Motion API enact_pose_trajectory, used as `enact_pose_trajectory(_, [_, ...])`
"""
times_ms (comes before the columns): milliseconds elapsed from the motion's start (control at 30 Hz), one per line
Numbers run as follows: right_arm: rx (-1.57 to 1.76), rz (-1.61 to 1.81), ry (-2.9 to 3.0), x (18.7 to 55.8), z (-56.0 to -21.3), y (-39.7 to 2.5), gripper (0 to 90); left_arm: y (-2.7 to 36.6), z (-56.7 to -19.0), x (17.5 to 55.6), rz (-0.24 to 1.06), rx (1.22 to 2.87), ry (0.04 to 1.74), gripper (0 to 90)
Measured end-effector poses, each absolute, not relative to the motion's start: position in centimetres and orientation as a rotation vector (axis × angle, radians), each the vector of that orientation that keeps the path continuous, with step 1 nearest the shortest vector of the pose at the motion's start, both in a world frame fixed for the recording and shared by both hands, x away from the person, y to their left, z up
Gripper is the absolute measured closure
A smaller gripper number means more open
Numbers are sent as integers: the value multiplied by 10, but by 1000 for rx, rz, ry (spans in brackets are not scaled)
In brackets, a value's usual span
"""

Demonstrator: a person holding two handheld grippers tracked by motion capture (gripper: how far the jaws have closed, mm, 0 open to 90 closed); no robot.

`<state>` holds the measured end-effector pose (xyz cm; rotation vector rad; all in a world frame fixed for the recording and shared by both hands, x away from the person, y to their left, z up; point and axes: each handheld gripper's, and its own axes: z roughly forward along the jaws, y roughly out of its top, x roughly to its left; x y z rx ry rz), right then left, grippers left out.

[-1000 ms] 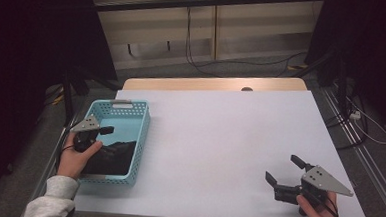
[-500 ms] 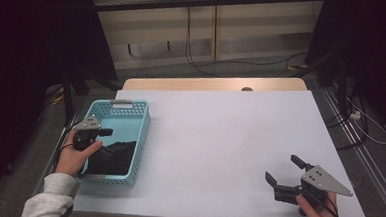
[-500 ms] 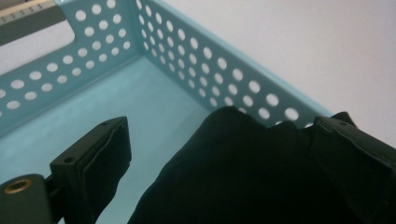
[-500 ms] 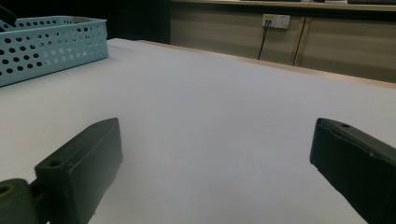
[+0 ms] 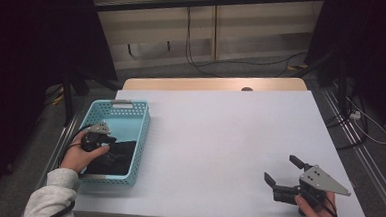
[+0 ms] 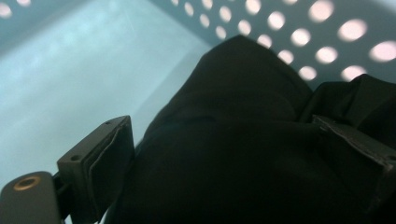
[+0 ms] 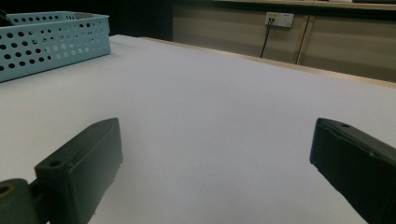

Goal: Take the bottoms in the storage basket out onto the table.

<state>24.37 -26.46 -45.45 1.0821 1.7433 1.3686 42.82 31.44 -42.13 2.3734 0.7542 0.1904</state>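
A light blue perforated basket (image 5: pixel 131 108) sits at the table's left edge with a black cloth (image 5: pixel 121 152) bunched in its near half. My left gripper (image 5: pixel 108 146) reaches down into the basket from the left. In the left gripper view its jaws stand wide apart, open, with the black cloth (image 6: pixel 243 140) bulging between them under the basket's holed wall (image 6: pixel 280 18). My right gripper (image 5: pixel 280 168) hovers low over the white table near its front right corner. It is open and nothing lies between its fingers.
The white table top (image 5: pixel 230 130) stretches bare between the basket and the right gripper. The right gripper view looks across it to the basket (image 7: pixel 51 39) at far left. Cables (image 5: pixel 203 64) lie on the floor beyond the table.
My left gripper has sunk a little lower into the basket, onto the black cloth. The right gripper has stayed where it was.
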Motion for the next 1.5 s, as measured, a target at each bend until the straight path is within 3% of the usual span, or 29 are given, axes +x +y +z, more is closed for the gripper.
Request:
enact_pose_trajectory(600, [1081, 1365, 1744, 243, -455, -265, 18, 320, -447, 432, 68, 2321, 846, 1])
enact_pose_trajectory(1067, [1073, 1367, 1750, 244, -454, -264, 18, 308, -449, 437, 116, 2394, 803, 12])
enact_pose_trajectory(1133, [1069, 1366, 1752, 243, -454, -264, 18, 308, -447, 437, 108, 2399, 779, 101])
enact_pose_trajectory(1167, [1067, 1366, 1752, 243, -454, -264, 18, 308, -445, 436, 94, 2395, 781, 101])
enact_pose_trajectory(1200, [1068, 1365, 1752, 243, -454, -264, 18, 308, -443, 436, 73, 2390, 785, 173])
enact_pose_trajectory(1233, [1070, 1360, 1750, 242, -454, -265, 18, 309, -442, 436, 51, 2379, 792, 334])
enact_pose_trajectory(1267, [1068, 1360, 1750, 242, -454, -265, 18, 310, -442, 435, 23, 2368, 800, 378])
enact_pose_trajectory(1500, [1064, 1358, 1749, 243, -453, -264, 18, 308, -440, 435, 1, 2352, 857, 525])
